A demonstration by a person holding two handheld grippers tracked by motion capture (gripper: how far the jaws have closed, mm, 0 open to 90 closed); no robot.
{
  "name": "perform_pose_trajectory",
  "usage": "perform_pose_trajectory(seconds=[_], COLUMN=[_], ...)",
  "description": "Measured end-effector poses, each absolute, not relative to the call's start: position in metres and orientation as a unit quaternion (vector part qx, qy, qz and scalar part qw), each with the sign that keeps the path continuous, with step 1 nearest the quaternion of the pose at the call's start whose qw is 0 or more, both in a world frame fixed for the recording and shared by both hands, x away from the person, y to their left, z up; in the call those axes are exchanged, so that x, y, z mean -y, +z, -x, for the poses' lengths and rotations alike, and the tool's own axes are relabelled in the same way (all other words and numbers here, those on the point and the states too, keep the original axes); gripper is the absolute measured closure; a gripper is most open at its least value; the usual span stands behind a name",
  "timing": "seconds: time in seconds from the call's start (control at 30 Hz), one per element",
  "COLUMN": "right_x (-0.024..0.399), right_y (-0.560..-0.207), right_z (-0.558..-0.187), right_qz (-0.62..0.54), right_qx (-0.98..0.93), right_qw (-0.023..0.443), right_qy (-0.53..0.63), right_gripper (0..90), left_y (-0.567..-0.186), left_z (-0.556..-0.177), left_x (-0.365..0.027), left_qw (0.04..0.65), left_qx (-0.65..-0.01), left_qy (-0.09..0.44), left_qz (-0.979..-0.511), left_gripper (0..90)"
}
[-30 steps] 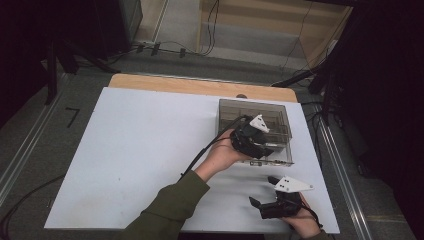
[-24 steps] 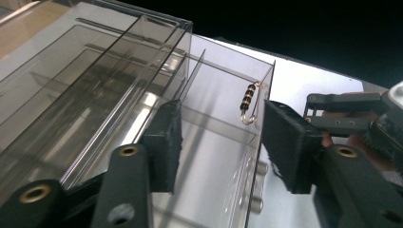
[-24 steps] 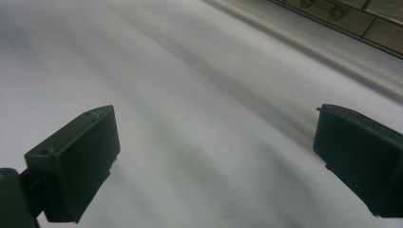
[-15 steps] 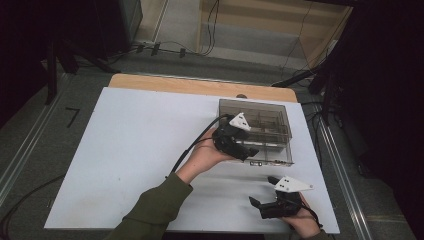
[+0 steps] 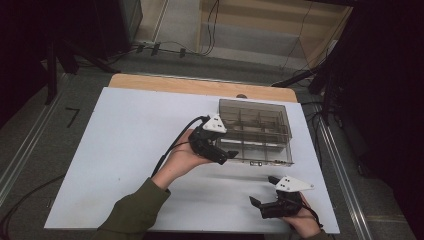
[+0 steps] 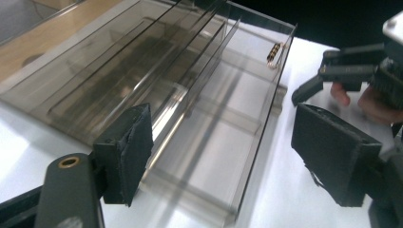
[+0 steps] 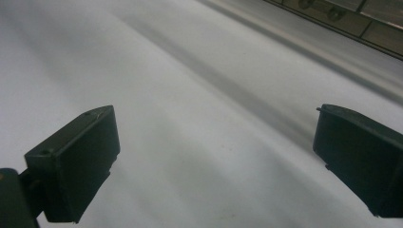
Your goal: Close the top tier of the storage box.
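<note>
The clear box (image 5: 255, 131) sits at the bench's (image 5: 125, 145) far right. The left gripper (image 5: 227, 156), jaws just opening, empty, hovers beside it and could knock it. The right gripper (image 5: 260, 206) waits wide open; the box maybe holds small parts.

In the left gripper view, the smoky clear box (image 6: 157, 85) runs off the picture's top and left edges, and a small striped piece (image 6: 274, 51) at its far wall is too small to identify. In the right gripper view, the box's near edge (image 7: 351, 21) is clipped by the top right corner, and whatever sits along it is blurred. In the high view, the compartments' contents are too small to tell.
</note>
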State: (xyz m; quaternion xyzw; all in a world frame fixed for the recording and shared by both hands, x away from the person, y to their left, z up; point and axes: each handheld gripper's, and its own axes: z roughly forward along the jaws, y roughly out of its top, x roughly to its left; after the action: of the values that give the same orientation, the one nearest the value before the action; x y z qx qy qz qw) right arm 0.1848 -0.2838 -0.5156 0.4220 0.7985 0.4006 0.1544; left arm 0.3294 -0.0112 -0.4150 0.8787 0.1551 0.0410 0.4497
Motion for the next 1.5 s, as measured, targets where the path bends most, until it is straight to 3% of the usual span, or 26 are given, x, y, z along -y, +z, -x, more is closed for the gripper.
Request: perform_pose_trajectory(seconds=[1.0, 1.23, 1.37, 1.5], right_x=[0.286, 0.289, 0.29, 0.292], right_y=[-0.511, -0.508, -0.505, -0.502], right_z=[-0.186, -0.184, -0.183, -0.183], right_qz=[-0.418, -0.422, -0.424, -0.425], right_qx=[-0.81, -0.804, -0.802, -0.799], right_qw=[0.131, 0.131, 0.132, 0.131], right_qy=[0.388, 0.397, 0.4, 0.404], right_gripper=[1.1, 13.9, 25.8, 44.5], left_y=[-0.457, -0.466, -0.47, -0.473], left_z=[-0.298, -0.282, -0.273, -0.264], left_x=[-0.105, -0.131, -0.144, -0.153], left_qw=[0.445, 0.446, 0.444, 0.449], left_qx=[-0.236, -0.251, -0.258, -0.263], left_qy=[0.099, 0.112, 0.119, 0.12], left_qz=[-0.858, -0.852, -0.85, -0.845], left_gripper=[1.1, 0.0, 0.0, 0.0])
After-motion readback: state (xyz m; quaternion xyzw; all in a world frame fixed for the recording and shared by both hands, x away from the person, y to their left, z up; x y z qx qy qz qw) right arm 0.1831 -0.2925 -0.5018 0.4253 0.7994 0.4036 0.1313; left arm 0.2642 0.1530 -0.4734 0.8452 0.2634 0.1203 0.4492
